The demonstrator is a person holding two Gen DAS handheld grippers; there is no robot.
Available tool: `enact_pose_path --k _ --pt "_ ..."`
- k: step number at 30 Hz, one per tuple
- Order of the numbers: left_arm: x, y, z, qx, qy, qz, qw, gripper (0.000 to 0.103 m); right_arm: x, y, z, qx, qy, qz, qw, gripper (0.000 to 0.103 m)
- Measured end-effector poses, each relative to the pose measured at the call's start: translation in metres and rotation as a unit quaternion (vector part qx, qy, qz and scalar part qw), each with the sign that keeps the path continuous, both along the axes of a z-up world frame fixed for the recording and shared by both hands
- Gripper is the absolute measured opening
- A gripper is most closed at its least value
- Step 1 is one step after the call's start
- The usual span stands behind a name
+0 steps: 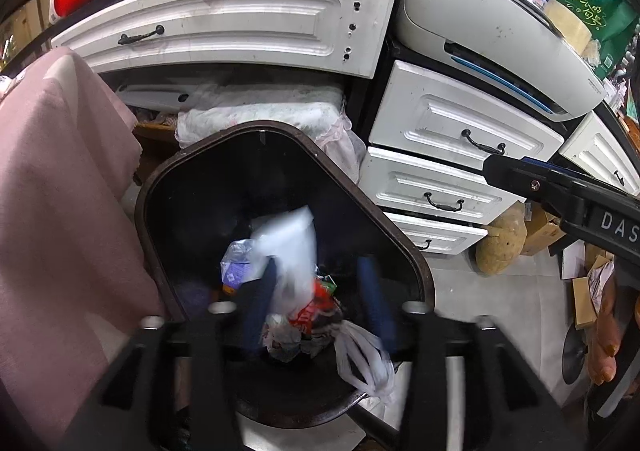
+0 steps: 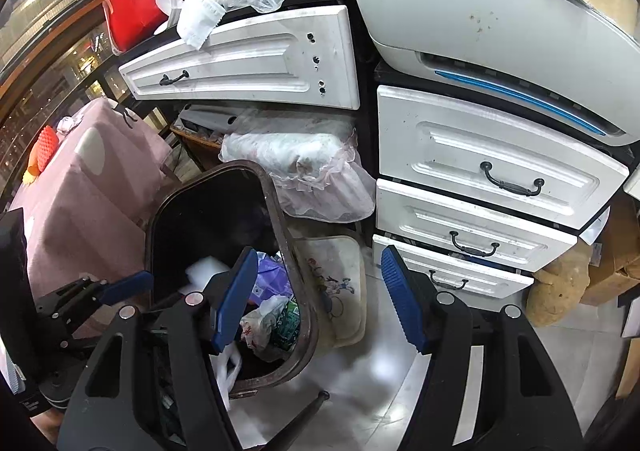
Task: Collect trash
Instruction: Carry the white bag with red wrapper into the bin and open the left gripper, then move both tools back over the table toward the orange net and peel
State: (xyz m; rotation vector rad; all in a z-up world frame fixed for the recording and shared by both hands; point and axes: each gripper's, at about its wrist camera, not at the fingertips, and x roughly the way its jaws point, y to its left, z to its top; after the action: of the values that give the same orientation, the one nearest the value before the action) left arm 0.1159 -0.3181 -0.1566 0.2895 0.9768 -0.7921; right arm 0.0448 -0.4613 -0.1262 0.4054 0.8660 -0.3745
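Left wrist view: left tool (image 1: 316,291) open over dark brown-rimmed trash bin (image 1: 404,247), white plastic bag (image 1: 288,247) loose between its fingers
Right tool (image 2: 320,299): open, empty

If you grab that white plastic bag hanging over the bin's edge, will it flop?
Probably. The white plastic bag looks thin and crumpled, draping limply over the bin rim, so it's likely floppy, light, and maybe slippery.

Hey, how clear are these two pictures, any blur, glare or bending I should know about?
Left wrist view: the left tool and the white trash piece above the bin are motion-smeared, while the drawers stay sharp but bow from fisheye. Right wrist view: mostly sharp, the right tool crisp; a bright glare patch sits on the floor tiles; corners go dark.
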Motion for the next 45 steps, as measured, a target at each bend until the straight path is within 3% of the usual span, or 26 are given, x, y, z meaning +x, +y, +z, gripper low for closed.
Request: enact_pose_path --k 4,13,19,27,33,39,45 --pt "-0.002 0.001 0.002 -0.006 -0.001 0.002 1.0 0.071 -0.002 -0.002 0.001 -0.002 -0.002 -0.004 1.0 0.071" --pt "-0.016 0.008 0.017 -0.018 -0.004 0.005 0.9998 0.083 -0.001 0.003 0.011 -0.009 -0.014 0.0 1.0 0.085" --pt "-0.037 0.021 0.052 -0.042 -0.03 -0.011 0.9986 0.094 0.003 0.008 0.023 -0.006 -0.026 0.015 1.0 0.088" --pt "-0.047 0.067 0.111 -0.078 -0.07 0.0 0.9945 0.097 0.024 0.044 0.054 0.003 -0.057 0.077 0.995 0.088" --pt "-0.033 0.118 0.131 -0.083 -0.091 0.037 0.9916 0.097 0.052 0.094 0.075 -0.003 -0.074 0.149 0.986 0.088" --pt "-0.001 0.173 0.134 -0.059 -0.098 0.091 0.9892 0.097 0.089 0.143 0.09 -0.008 -0.084 0.218 0.972 0.088" --pt "0.043 0.234 0.133 -0.057 -0.093 0.165 0.9803 0.097 0.124 0.187 0.102 -0.02 -0.091 0.273 0.957 0.088"
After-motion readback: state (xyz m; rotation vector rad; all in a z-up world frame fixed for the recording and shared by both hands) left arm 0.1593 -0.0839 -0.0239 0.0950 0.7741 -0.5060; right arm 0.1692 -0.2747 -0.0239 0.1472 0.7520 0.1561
